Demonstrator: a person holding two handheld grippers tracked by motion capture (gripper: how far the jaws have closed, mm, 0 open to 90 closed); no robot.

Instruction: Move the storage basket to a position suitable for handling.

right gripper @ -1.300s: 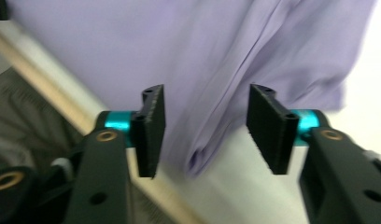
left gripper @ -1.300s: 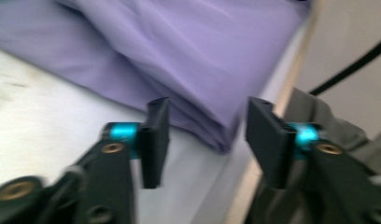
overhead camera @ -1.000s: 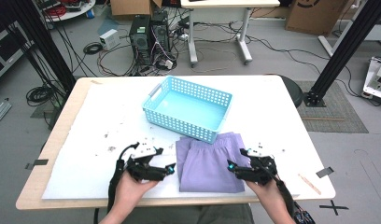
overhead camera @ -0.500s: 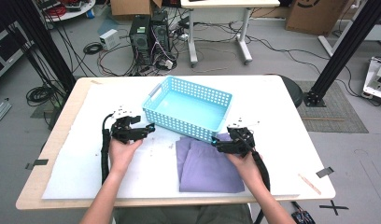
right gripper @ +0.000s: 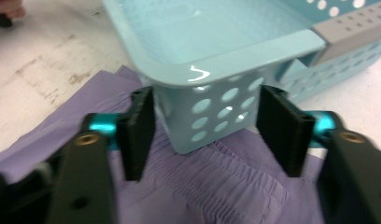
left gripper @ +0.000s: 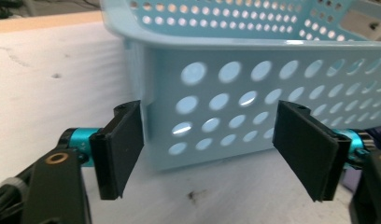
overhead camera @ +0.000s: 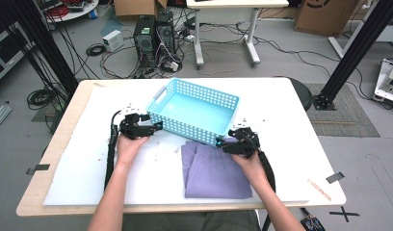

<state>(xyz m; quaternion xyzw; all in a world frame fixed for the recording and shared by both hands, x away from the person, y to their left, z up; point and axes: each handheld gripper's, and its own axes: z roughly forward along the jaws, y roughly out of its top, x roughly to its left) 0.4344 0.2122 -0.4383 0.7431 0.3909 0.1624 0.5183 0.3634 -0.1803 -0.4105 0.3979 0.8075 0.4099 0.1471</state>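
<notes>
Right tool (overhead camera: 222,143): jaws spread but just closing, either side of the basket's (overhead camera: 197,103) near right corner, above the purple cloth (overhead camera: 215,171). Left tool (overhead camera: 156,126): jaws spread at the near left corner. Step in hand: grasping the basket mid-surface. Next: pinch both corners evenly before moving.

Beyond the table (overhead camera: 300,120), computer towers (overhead camera: 156,33) stand among tangled cables (overhead camera: 112,53) on the floor, with a white desk (overhead camera: 223,29) and cardboard boxes (overhead camera: 324,14) behind.
</notes>
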